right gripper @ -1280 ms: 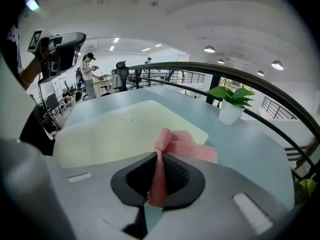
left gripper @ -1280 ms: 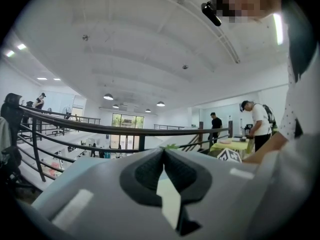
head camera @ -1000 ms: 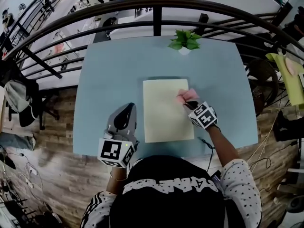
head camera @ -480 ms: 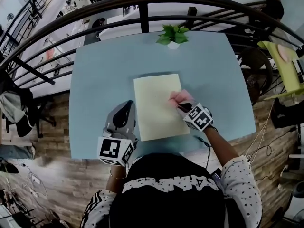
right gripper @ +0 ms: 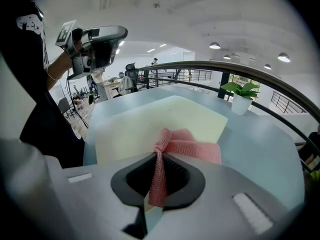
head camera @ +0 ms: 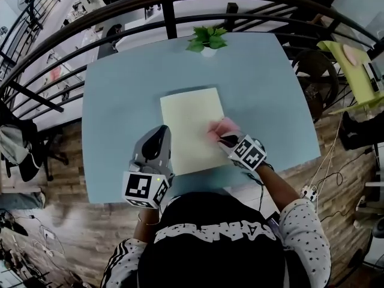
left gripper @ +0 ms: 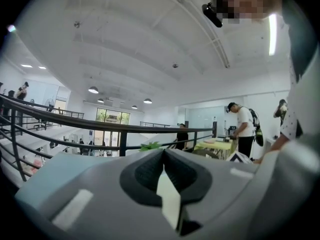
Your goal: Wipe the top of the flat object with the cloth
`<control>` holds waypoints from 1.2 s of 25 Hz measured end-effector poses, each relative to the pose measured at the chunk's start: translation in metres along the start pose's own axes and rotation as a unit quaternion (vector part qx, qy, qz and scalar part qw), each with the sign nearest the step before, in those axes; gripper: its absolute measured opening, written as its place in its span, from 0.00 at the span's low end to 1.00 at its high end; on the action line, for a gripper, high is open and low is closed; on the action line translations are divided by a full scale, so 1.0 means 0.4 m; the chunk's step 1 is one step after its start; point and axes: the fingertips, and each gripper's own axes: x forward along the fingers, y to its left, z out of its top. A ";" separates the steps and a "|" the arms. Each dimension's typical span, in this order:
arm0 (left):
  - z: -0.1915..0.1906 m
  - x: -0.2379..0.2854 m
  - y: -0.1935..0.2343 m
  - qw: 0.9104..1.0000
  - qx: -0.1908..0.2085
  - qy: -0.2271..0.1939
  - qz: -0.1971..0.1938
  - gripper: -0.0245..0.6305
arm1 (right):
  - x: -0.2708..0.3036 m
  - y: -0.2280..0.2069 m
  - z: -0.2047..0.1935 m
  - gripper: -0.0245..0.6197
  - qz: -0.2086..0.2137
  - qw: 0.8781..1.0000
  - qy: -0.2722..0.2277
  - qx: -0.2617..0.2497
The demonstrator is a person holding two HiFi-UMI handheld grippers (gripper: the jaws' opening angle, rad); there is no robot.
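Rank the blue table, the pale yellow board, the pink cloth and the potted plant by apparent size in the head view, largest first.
1. blue table
2. pale yellow board
3. potted plant and pink cloth: too alike to rank.

Right gripper (head camera: pixel 228 138) is out in front, arm stretched forward, jaws clamped on the cloth (head camera: pixel 221 127). Left gripper (head camera: pixel 157 141) is held up close to the body, jaws closed, nothing in them.
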 end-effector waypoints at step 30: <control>0.001 0.099 -0.123 0.997 0.010 0.009 -0.075 0.04 | -0.075 0.182 -0.075 0.06 0.080 0.996 -0.002 0.024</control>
